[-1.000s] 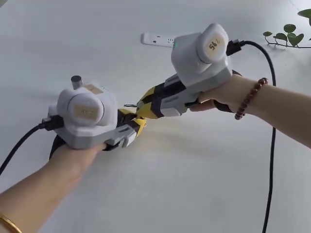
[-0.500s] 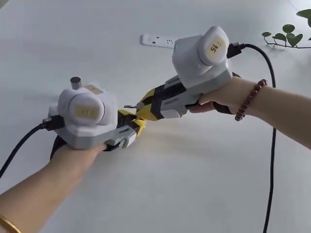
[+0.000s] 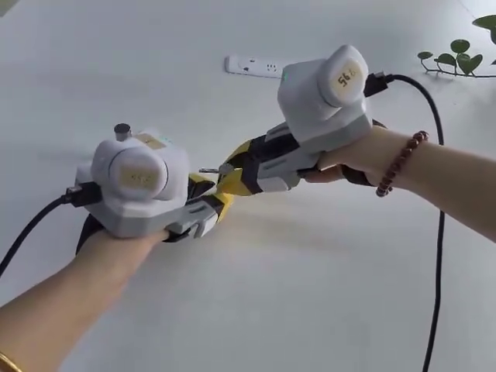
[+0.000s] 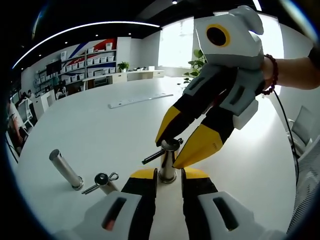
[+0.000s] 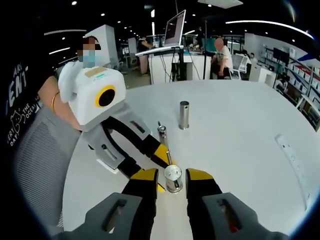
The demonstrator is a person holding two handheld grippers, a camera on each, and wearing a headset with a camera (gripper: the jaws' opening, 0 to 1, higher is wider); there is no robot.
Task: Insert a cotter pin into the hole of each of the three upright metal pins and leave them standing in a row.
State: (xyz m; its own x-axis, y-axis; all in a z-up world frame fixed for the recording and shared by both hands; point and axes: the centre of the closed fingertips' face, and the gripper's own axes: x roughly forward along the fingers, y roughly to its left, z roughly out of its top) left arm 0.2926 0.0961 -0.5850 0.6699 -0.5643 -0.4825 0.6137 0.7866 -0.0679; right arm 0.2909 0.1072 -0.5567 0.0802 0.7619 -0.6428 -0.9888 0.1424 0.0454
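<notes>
Lower centre of the left gripper view, grip: my left gripper (image 4: 170, 176) has its fingers (image 4: 145, 175) pressed onto the shaft of the held pin (image 4: 168, 167), which is upright. I cannot tell whether its foot rests on the white table (image 4: 100, 125).
Other hand: my right gripper (image 4: 168, 151) comes in from the upper right with its tips drawn close about the pin's head. I cannot tell whether they are pinching or merely flanking it.
Insert: the cotter pin (image 4: 152, 157) shows a dark shank poking out left of that head, so I judge it threaded through the hole; seating unconfirmed.
Done: the finished pin (image 4: 102, 180), lower left, has a looped cotter (image 4: 112, 176) through it.
Untouched: the bare pin (image 4: 65, 168), further left, is standing with its hole empty.
Progress: one done, one in hand, one left; the held pin then needs standing in the row.
</notes>
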